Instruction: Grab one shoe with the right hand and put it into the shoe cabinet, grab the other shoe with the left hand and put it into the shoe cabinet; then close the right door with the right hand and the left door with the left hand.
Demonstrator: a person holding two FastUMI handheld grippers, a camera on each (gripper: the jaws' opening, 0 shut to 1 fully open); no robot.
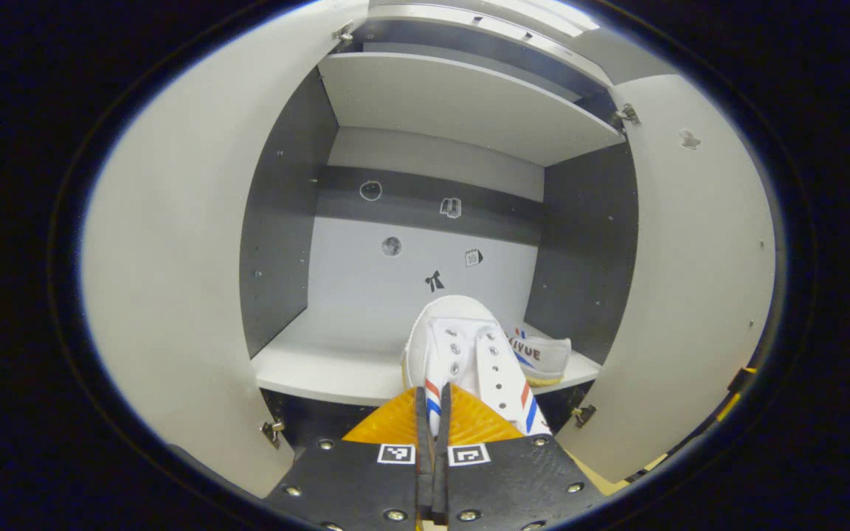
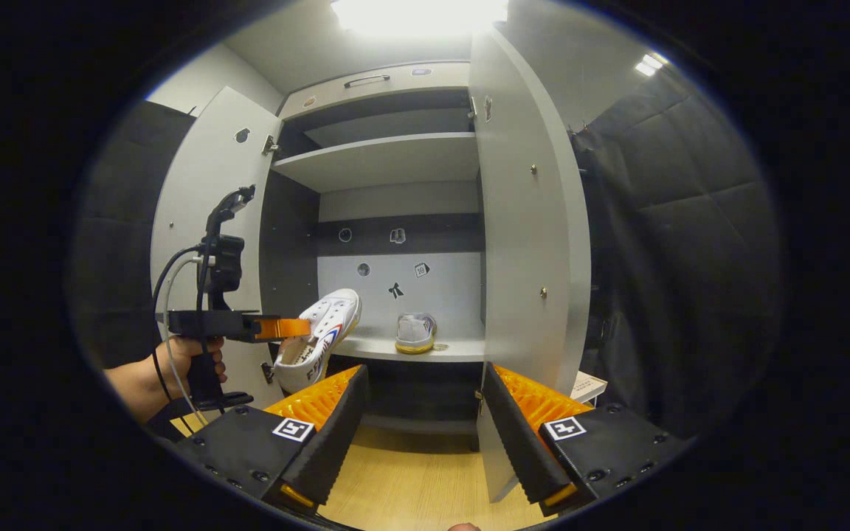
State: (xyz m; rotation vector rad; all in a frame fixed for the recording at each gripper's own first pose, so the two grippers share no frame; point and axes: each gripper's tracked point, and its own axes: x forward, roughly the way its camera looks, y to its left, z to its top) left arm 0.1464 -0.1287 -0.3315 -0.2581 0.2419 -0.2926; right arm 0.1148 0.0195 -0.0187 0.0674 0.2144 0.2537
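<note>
My left gripper is pinched on a white shoe, holding it toe-up just in front of the cabinet shelf. The other shoe sits on that shelf, at its right. My right gripper hangs spread and empty before the open right door

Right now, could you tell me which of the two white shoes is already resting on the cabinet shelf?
The shoe on the shelf's right side rests there, heel outward. The other shoe hangs pinched in the left claw, not yet set down.
</note>
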